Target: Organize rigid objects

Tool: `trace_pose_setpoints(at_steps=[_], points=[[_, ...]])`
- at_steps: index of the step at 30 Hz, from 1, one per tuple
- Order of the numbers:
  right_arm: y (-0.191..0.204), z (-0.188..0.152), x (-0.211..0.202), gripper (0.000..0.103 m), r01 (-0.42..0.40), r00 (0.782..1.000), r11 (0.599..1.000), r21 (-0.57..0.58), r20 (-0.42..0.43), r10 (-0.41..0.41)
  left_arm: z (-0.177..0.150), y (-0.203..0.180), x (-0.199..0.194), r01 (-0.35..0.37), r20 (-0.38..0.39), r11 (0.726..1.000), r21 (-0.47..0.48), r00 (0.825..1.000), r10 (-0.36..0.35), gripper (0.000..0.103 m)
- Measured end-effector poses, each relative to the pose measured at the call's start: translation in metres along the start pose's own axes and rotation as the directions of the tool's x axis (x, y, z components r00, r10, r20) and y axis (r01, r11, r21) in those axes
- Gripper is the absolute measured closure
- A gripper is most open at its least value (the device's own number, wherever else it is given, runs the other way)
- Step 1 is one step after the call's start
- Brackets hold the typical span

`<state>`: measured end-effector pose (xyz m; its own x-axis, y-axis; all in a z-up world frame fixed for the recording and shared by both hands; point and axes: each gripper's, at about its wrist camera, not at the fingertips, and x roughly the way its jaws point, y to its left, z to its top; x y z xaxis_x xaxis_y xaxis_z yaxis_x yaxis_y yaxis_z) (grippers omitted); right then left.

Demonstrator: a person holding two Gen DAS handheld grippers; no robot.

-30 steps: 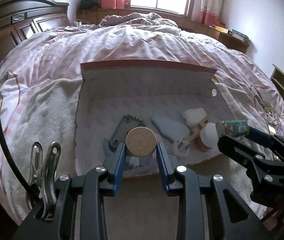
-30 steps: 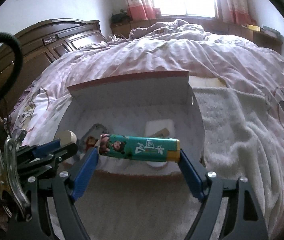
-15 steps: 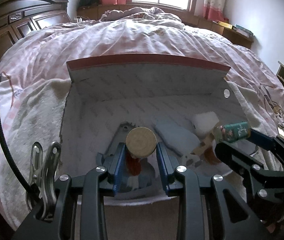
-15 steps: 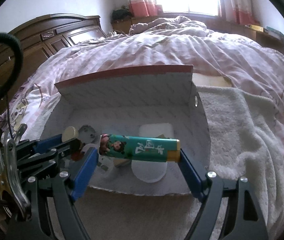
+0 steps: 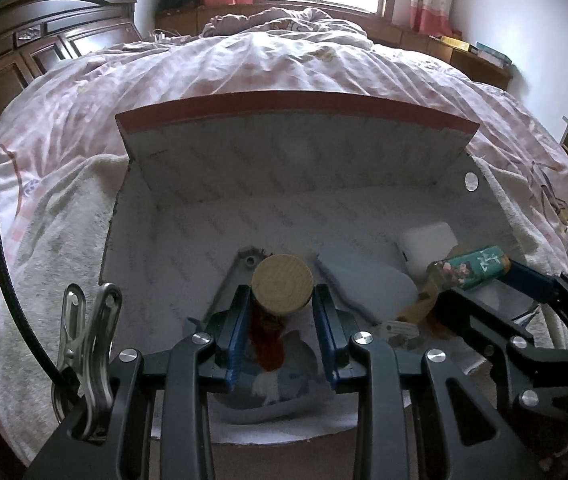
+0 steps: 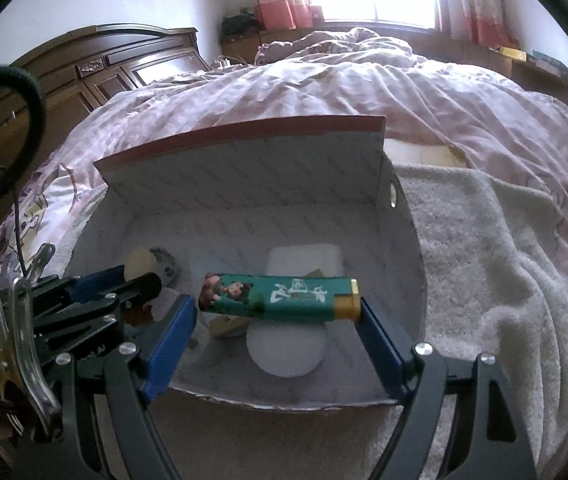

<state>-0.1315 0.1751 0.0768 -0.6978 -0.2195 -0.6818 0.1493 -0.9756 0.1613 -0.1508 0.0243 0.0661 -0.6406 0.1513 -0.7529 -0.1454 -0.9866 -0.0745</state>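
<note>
Cardboard box on a fluffy white towel, pink quilted bed.
Left gripper clenched on a jar with a round wooden lid, contents red, partly hidden; right gripper at 3 o'clock, clamped endwise on a teal cartoon-printed tube with a gold end. Both hang over the box interior; white slab, pale-blue piece and grey metal part lie beneath, half covered.

Right gripper clamps a green lighter end to end, held level above an open white box resting on a towel.
</note>
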Motion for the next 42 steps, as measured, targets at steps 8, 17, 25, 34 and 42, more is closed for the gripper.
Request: trace_pose_setpoints(at_steps=[8,17,25,34,42], points=[[-0.002,0.000,0.003,0.018,-0.020,1.000,1.000,0.020,-0.005,0.020,0.000,-0.001,0.002,-0.002,-0.004,1.000,0.005,1.000,0.002,0.071],[-0.005,0.000,-0.006,0.010,-0.030,0.999,0.998,0.047,0.033,0.028,-0.001,0.001,0.000,-0.010,-0.015,1.000,-0.008,1.000,0.010,0.069],[0.000,-0.002,-0.017,0.010,-0.039,0.999,0.998,0.045,0.038,0.037,-0.004,0.002,-0.016,-0.019,0.002,1.000,-0.011,1.000,0.019,0.069],[0.005,-0.010,-0.037,0.010,-0.057,0.998,0.997,0.061,0.038,0.055,-0.013,0.002,-0.037,-0.011,0.016,1.000,-0.016,1.000,0.011,0.069],[0.007,-0.027,-0.051,0.010,-0.047,0.999,0.996,0.071,0.020,0.046,-0.027,-0.002,-0.056,-0.003,0.017,1.000,-0.018,1.000,0.003,0.069]])
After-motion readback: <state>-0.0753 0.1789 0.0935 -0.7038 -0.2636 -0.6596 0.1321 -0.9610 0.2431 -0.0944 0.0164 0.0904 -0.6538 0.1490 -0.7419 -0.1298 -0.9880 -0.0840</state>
